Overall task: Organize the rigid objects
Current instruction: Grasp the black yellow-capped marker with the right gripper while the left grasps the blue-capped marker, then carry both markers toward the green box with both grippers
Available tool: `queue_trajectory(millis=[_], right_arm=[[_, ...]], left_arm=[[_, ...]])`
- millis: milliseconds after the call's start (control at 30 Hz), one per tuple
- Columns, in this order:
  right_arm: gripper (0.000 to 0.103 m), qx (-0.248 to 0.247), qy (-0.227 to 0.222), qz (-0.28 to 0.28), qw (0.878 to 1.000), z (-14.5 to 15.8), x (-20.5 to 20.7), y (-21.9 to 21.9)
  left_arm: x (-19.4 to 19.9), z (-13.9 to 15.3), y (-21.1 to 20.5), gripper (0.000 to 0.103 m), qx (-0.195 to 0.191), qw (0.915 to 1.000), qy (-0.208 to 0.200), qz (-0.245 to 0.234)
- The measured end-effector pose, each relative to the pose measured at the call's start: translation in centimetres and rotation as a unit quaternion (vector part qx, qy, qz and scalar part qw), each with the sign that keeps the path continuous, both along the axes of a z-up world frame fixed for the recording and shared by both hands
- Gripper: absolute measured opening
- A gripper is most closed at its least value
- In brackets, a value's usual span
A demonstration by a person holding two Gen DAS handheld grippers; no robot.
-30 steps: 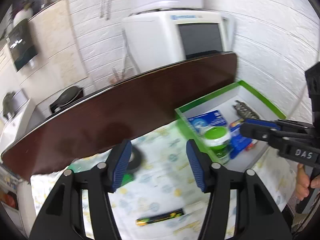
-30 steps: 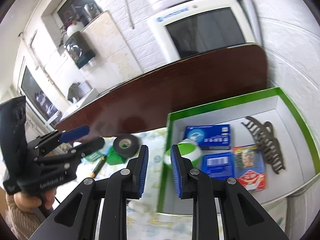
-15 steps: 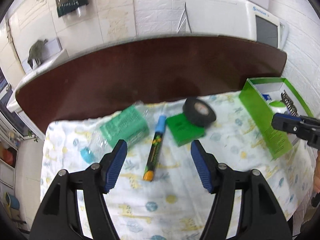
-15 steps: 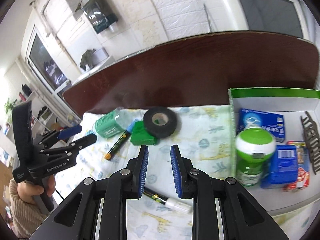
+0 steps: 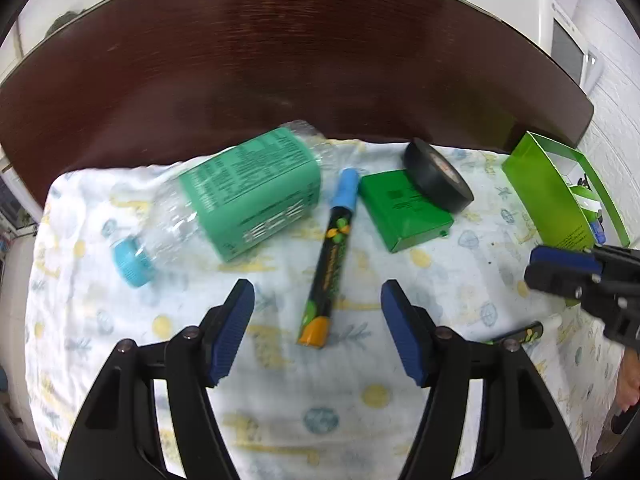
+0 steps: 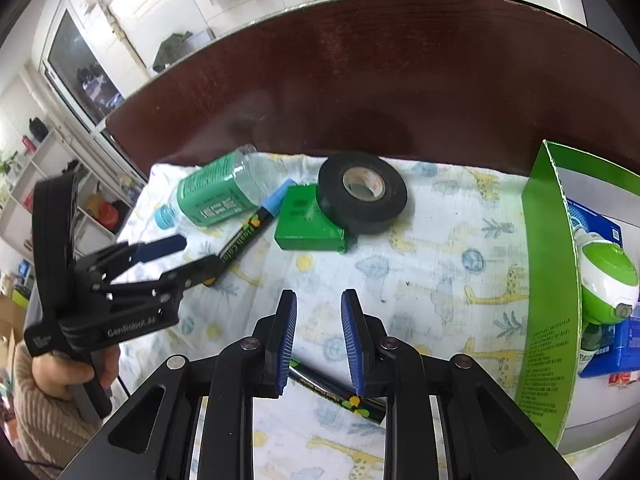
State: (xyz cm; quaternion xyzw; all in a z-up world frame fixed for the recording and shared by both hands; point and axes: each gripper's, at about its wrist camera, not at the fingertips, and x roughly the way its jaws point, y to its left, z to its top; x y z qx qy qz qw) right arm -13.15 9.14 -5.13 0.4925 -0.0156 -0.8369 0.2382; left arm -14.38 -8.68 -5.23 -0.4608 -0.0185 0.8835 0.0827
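Left gripper [image 5: 317,307]: jaws stand apart and empty, poised over the orange end of the marker [image 5: 329,258], pads not touching it. The marker lies on the patterned cloth [image 5: 280,420], blue cap toward 12 o'clock in the left wrist view.

Right gripper [image 6: 317,338]: jaws set at a narrow gap, nothing between the pads. A second, dark pen [image 6: 336,390] lies on the cloth directly beneath and behind its fingertips; contact cannot be told.

Items on the cloth, left wrist view: a clear bottle [image 5: 224,208] with a green label on its side at 10 o'clock from the marker, blue cap toward 8 o'clock. A flat green box [image 5: 404,216] just beside the marker's cap at 2 o'clock. A roll of black tape [image 5: 436,176] leaning on that box's far corner.

Green-walled tray [image 6: 548,280] at 3 o'clock in the right wrist view, holding a green-capped white bottle [image 6: 608,276] and blue boxes [image 6: 600,232].

The cloth covers a dark wooden table [image 5: 280,60].
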Motion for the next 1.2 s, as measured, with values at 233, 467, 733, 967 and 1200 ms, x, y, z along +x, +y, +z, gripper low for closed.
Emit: queue_trajectory(millis=[233, 467, 733, 967, 1200], right_arm=[[0.069, 0.115, 0.041, 0.097, 0.988, -2.0, 3.8, -0.1], [0.050, 0.157, 0.025, 0.095, 0.983, -4.3, 3.0, 0.2], [0.017, 0.075, -0.011, 0.049, 0.996, -2.3, 2.8, 1.1], [0.017, 0.065, -0.015, 0.025, 0.997, -1.4, 3.0, 0.0], [0.017, 0.078, -0.011, 0.021, 0.997, -1.6, 3.0, 0.0]], left_arm=[[-3.1, -1.5, 1.3, 0.050, -0.011, 0.9996, -0.019, -0.017], [-4.5, -1.9, 2.0, 0.030, -0.039, 0.9990, -0.023, -0.004], [0.5, -1.5, 2.9, 0.014, -0.047, 0.9963, -0.037, -0.062], [3.3, -1.4, 2.6, 0.014, -0.041, 0.9968, -0.040, -0.056], [2.5, -2.0, 4.2, 0.039, -0.071, 0.9962, -0.028, -0.043]])
